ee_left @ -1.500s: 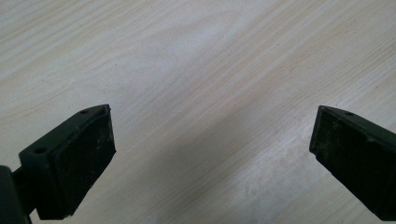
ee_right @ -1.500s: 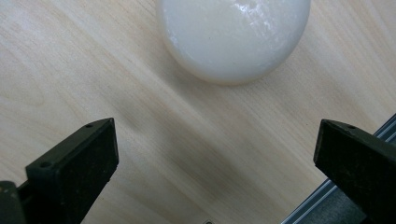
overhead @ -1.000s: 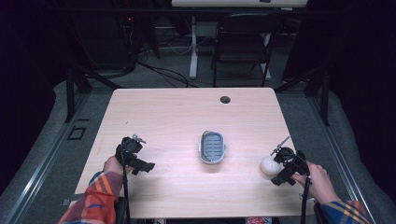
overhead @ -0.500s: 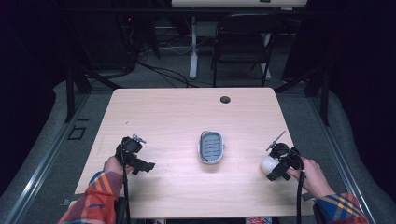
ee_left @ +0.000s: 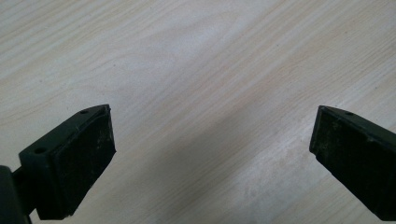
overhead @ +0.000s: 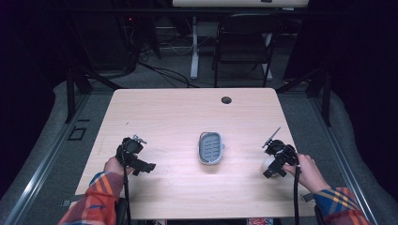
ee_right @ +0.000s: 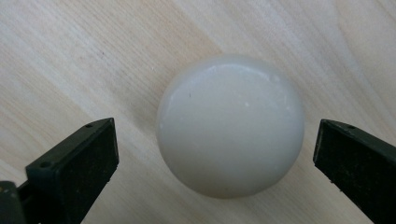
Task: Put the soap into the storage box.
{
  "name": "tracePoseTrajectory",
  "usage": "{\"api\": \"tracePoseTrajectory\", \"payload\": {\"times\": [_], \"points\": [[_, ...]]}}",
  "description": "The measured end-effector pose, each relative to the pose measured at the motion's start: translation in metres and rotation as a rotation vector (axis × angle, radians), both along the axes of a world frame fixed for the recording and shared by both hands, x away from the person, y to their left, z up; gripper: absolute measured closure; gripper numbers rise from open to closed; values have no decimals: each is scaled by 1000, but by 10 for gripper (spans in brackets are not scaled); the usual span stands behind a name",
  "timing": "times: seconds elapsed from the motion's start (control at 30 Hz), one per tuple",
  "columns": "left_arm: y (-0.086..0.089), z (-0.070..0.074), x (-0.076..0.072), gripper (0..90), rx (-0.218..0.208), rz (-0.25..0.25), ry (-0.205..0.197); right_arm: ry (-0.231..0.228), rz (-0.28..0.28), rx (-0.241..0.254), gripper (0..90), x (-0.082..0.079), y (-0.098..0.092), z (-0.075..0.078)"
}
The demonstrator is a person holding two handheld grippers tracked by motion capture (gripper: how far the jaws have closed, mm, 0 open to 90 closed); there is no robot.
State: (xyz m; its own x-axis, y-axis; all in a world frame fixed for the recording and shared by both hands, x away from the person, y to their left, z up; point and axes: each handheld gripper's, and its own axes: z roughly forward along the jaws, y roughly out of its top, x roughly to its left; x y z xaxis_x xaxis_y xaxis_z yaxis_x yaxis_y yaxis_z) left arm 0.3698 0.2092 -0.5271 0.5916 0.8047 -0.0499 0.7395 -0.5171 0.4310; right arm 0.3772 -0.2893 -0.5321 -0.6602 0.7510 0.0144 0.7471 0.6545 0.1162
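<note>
A white, smooth, rounded lump (ee_right: pixel 231 123) lies on the wooden table (overhead: pixel 169 117) near its right edge. My right gripper (ee_right: pixel 215 158) hovers straight over it, open, one jaw on each side and neither touching it. In the high view that gripper (overhead: pixel 272 168) covers most of the white lump (overhead: pixel 267 164). A grey oval dish (overhead: pixel 210 147) with a ribbed floor sits at the table's middle. My left gripper (overhead: pixel 141 165) is at the front left, and its own view shows it (ee_left: pixel 212 154) open over bare wood with nothing between the jaws.
A small round cable hole (overhead: pixel 226 100) marks the table's far edge. Behind the table stand a folding chair (overhead: pixel 244 44) and a white desk leg (overhead: pixel 194 47). Bare wood lies between the dish and each gripper.
The right gripper has moved left and forward, from beside the white lump to over it. The left gripper and the dish have stayed put.
</note>
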Motion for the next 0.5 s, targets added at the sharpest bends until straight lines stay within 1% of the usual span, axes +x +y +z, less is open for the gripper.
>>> {"api": "tracePoseTrajectory", "payload": {"times": [0.03, 0.07, 0.1, 0.13, 0.17, 0.2, 0.23, 0.27, 0.3, 0.33, 0.37, 0.4, 0.43, 0.47, 0.5], "points": [[0, 0, 0, 1, 0, 0, 0, -12, -18, 30, 0, 2, 2, -3], [0, 0, 0, 1, -1, 0, 1, -12, -18, 30, 0, 2, 2, -3], [0, 0, 0, 1, -1, -2, 1, 8, 2, 9, 0, 4, 3, -1], [0, 0, 0, 1, -1, -3, 0, 18, 5, 8, 0, 7, 4, -1], [0, 0, 0, 1, -3, -1, -4, 0, -26, 39, 0, 6, 5, -5], [0, -1, 0, 1, -3, -1, -3, 72, 73, -66, 0, 15, 5, 3], [0, -1, 0, 1, -5, -1, -3, 78, 80, -76, 0, 16, 5, 4], [0, -1, 0, 1, -6, -1, -5, 76, 55, -53, 0, 15, 5, 1], [0, 0, 0, 1, -7, -2, -7, 67, 26, -10, 0, 13, 6, -3], [0, 0, 0, 1, -9, -2, -7, 127, 119, -96, 0, 20, 6, 4], [0, 0, 0, 1, -9, -2, -7, 80, 47, -19, 0, 14, 7, -3], [0, 0, 0, 1, -9, -3, -7, 129, 131, -104, 0, 21, 8, 4], [0, 0, 0, 1, -8, -4, -4, 136, 132, -115, 0, 22, 8, 4], [0, 0, 0, 1, -8, -4, -4, 136, 132, -115, 0, 22, 8, 4], [0, 0, 0, 1, -8, -5, -4, 104, 81, -70, 0, 18, 10, -1]]}}
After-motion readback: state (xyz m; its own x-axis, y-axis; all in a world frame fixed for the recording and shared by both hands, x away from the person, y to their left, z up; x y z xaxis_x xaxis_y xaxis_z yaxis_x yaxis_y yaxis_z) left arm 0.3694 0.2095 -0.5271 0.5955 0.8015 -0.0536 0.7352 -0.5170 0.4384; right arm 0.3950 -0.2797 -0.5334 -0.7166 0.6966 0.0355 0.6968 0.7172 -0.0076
